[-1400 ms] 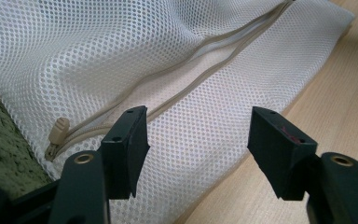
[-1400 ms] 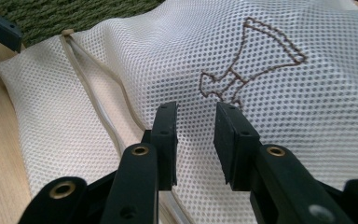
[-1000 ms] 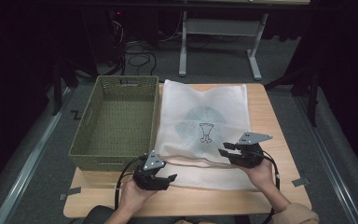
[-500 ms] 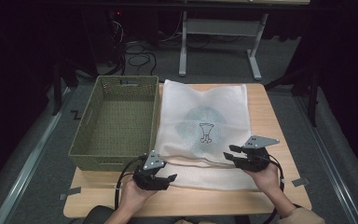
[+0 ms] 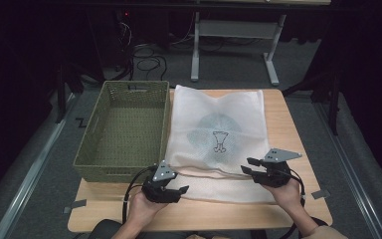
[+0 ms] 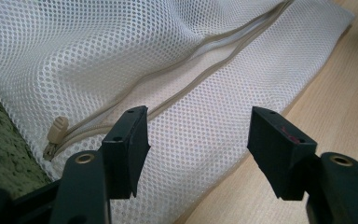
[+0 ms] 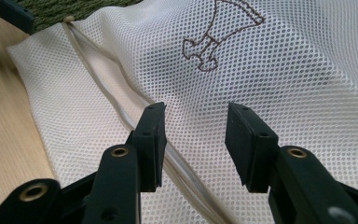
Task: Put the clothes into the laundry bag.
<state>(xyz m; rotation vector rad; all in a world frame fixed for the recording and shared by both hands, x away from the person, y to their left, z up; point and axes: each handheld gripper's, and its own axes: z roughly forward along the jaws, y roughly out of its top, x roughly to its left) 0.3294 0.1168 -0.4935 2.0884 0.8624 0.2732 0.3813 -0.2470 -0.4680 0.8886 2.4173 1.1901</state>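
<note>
Both grippers open, nothing pinched: left gripper (image 5: 177, 189) w/ beige zip pull (image 6: 56, 131) just ahead, right gripper (image 5: 249, 167) just opening over white mesh laundry bag (image 5: 219, 134) zip, so I can unzip.

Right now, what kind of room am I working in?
Likely a lab or recording workspace, not a home: a lone wooden table on grey flooring, dark surroundings, loose cables behind, a bare desk frame, and tape marks at the table's corners.

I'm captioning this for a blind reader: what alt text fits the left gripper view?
A white mesh laundry bag lies on a wooden table, its beige zipper partly open with the pull at the left. The left gripper stands open just above the bag's edge.
</note>
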